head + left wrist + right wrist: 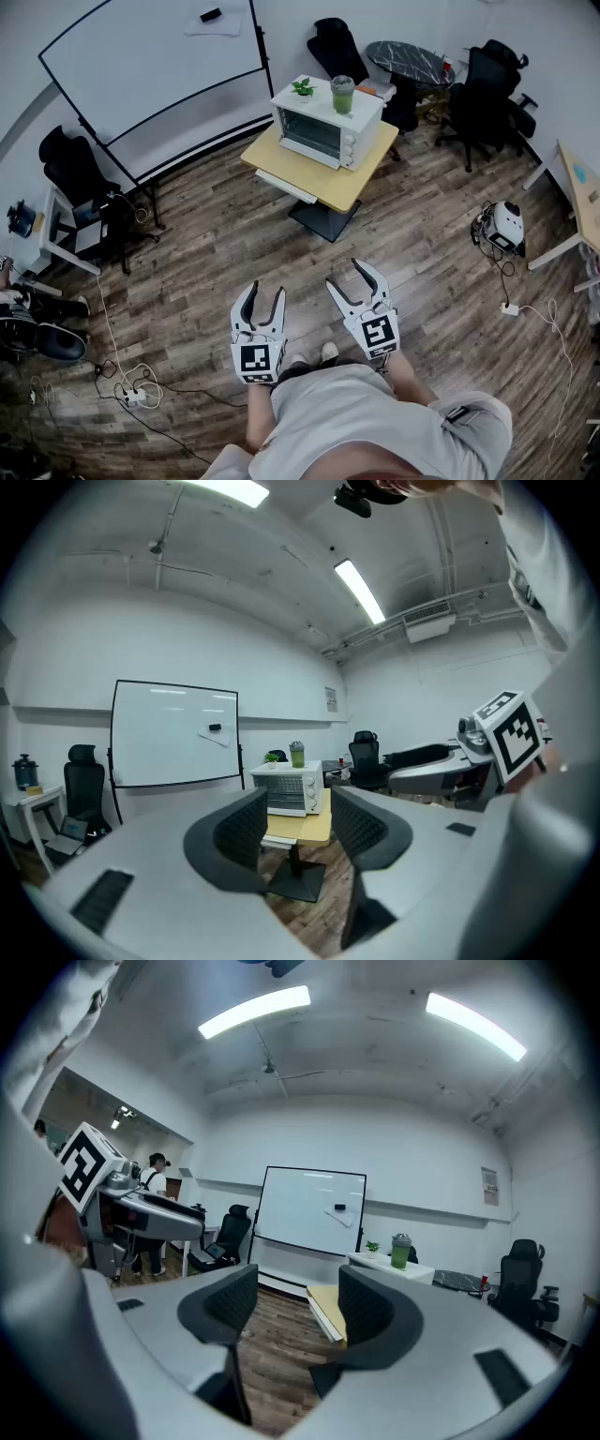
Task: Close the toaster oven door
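While toaster oven (326, 125) sits distant, wall notice (331, 698) illegible.

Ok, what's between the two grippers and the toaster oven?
Head view: from the left gripper and right gripper, only bare wood floor, then the dark base of the yellow table, which carries the toaster oven.

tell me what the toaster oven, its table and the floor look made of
Toaster oven: likely painted metal, smooth white casing, with a dark glass-looking front. Table: pale yellow wood-look top, flat and matte, possibly laminate. Floor: brown planks with grain and seams, wood or wood-look laminate.
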Motion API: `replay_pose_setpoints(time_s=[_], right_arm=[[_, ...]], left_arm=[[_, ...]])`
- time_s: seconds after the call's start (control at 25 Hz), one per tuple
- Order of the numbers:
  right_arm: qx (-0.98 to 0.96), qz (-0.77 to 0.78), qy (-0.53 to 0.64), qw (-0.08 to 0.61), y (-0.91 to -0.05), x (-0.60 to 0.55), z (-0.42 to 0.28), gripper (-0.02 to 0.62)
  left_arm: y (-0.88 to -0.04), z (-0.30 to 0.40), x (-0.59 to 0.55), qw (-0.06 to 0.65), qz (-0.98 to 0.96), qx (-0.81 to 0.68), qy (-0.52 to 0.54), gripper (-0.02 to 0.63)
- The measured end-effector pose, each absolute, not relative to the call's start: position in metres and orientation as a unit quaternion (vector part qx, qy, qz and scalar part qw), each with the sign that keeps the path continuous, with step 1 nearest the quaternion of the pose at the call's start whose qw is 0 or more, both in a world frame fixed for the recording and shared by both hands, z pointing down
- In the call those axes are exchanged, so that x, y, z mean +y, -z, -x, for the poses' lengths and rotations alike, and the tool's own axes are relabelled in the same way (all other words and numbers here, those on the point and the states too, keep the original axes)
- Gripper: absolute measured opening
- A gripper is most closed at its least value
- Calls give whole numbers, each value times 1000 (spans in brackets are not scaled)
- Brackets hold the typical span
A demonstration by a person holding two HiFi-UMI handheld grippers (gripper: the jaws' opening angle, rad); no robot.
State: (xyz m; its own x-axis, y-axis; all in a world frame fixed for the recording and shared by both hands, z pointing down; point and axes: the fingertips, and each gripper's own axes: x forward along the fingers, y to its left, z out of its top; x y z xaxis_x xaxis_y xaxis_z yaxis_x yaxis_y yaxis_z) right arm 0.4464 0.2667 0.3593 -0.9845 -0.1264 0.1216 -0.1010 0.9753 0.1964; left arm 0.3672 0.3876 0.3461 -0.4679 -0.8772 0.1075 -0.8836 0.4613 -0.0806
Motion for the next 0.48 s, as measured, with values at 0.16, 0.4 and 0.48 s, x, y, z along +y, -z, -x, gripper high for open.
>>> replay_pose_setpoints(time_s=[0.16,0.4,0.48], right_arm=[[-992,-57,88,63,-359,258,-451,253],[-993,-51,77,67,-365,252,-445,256],[-994,-49,78,67,-367,251,-440,256]], left_arm=[[-352,-376,380,31,-512,-857,-60,201],[-355,-375,372,29,-520,-851,-71,198],[-357,-370,369,29,-519,-851,-73,199]])
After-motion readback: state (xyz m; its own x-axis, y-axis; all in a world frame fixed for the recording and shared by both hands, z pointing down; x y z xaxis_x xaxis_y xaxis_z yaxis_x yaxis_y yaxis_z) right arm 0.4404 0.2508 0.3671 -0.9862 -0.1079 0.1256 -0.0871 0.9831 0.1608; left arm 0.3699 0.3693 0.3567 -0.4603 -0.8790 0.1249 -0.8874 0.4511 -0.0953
